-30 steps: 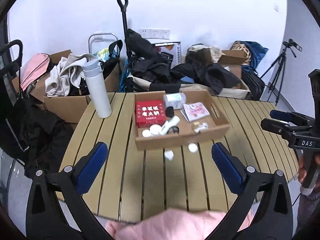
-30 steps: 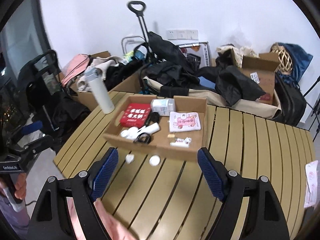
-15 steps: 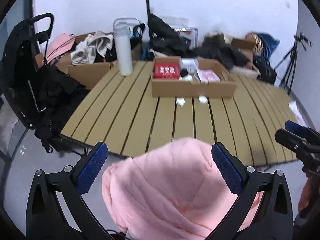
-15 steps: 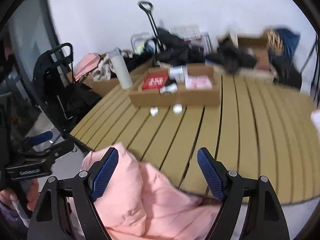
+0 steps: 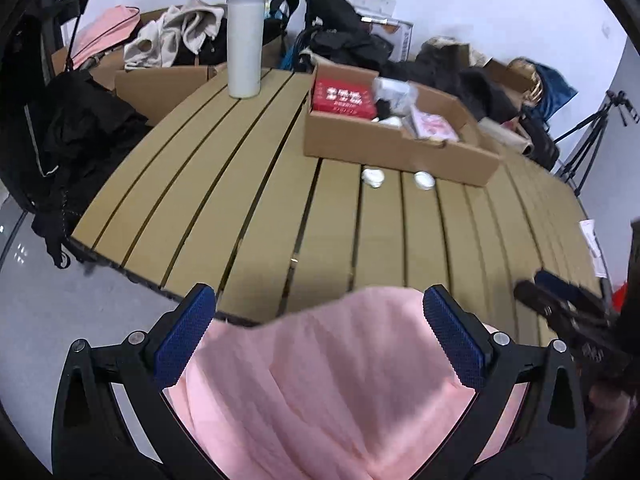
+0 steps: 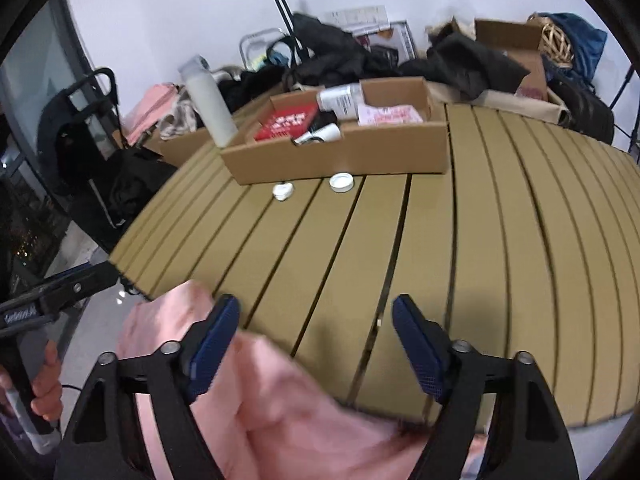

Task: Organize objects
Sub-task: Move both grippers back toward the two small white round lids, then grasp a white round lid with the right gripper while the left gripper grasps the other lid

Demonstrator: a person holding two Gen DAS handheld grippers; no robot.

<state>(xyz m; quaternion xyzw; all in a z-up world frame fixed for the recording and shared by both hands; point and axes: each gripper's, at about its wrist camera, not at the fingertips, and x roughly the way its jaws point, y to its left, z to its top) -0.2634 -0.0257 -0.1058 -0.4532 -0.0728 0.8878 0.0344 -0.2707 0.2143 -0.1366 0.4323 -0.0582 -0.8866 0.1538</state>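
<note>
A shallow cardboard box [image 5: 396, 148] sits at the far side of the slatted table [image 5: 256, 216]. It holds a red packet [image 5: 343, 97], a white bottle [image 6: 340, 98], a pink-printed sachet [image 6: 390, 114] and other small items. Two small white lids [image 5: 373, 177] [image 5: 424, 180] lie on the table just in front of the box. A tall white flask [image 5: 244, 36] stands far left. My left gripper [image 5: 320, 344] is open, above pink fabric [image 5: 340, 392] at the near table edge. My right gripper [image 6: 316, 344] is open, also over the pink fabric [image 6: 280, 408].
Bags, dark clothes and cardboard boxes [image 5: 160, 84] crowd the floor behind the table. A black cart [image 5: 48, 120] stands at the left. A tripod [image 5: 592, 128] stands at the far right. A paper slip [image 5: 592, 240] lies near the table's right edge.
Both grippers dropped back low from over the table to its near edge, then tilted closer again. The pink fabric now fills the lower part of both views. Both stay open.
</note>
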